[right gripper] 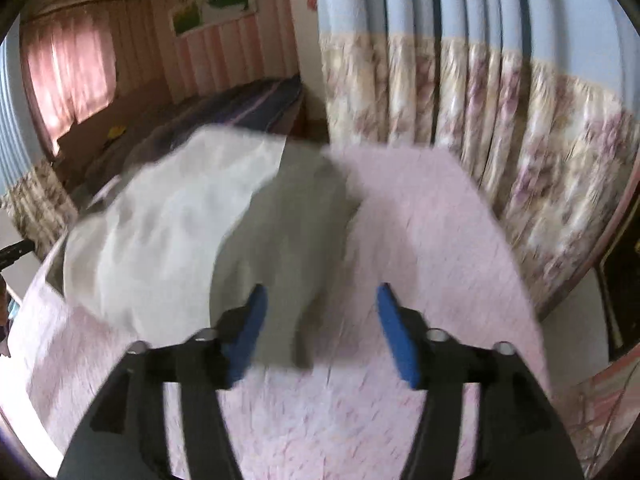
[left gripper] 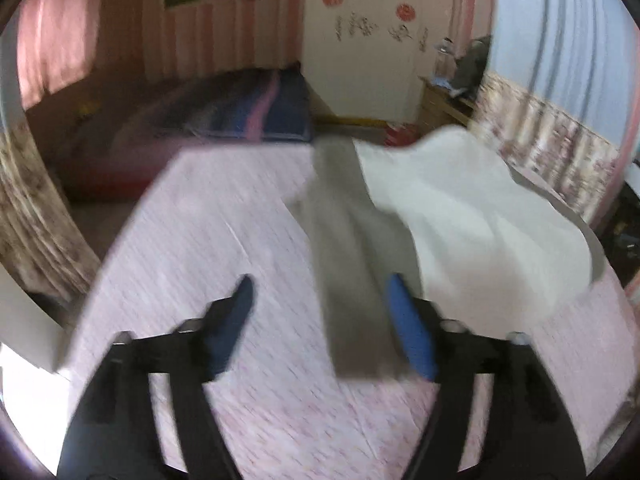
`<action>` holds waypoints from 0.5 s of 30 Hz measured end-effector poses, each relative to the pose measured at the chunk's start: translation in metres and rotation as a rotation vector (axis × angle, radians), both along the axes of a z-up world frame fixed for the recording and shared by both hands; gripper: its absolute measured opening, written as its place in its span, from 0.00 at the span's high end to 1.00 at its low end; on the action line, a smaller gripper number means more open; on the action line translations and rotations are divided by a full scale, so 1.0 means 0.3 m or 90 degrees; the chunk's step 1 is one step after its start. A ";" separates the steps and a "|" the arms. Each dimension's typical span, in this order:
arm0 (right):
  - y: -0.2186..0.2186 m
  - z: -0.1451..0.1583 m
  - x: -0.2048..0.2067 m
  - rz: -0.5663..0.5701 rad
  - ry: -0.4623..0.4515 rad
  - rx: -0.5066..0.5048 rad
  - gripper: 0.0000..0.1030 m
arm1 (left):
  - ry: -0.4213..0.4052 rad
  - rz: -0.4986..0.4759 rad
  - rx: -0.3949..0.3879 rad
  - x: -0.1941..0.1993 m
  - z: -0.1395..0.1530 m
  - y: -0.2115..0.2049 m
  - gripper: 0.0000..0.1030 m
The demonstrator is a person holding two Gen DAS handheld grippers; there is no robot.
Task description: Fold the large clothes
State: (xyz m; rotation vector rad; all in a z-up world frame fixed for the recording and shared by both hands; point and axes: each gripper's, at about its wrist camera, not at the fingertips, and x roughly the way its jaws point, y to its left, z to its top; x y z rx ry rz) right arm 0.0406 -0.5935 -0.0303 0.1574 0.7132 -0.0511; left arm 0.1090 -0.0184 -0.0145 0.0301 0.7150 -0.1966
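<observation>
Left claw [left gripper: 318, 308] is hanging open above the pink table [left gripper: 224, 240], gripping nothing; the garment [left gripper: 460, 216], white over grey, is lying spread to its right, probably so it can be folded. Right claw [right gripper: 318, 320] is also gaping empty, the garment's grey edge just below it. Blur is hiding any writing.

- Both views smeared by motion blur, nothing crisp.
- Daylight glows through the pink curtain [left gripper: 52, 52] at ten o'clock.
- Fisheye bending, dark corners at the rims.
</observation>
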 end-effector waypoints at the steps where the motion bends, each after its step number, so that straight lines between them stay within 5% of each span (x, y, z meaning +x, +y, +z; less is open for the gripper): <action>1: -0.004 0.025 0.024 -0.004 -0.003 -0.003 0.22 | -0.005 0.012 0.001 0.028 0.026 0.001 0.16; 8: 0.131 0.119 0.333 0.027 -0.011 0.001 0.19 | -0.006 -0.010 -0.022 0.268 0.126 -0.237 0.04; 15: 0.376 0.013 0.596 0.054 -0.007 0.024 0.16 | -0.014 -0.032 0.036 0.427 0.007 -0.563 0.04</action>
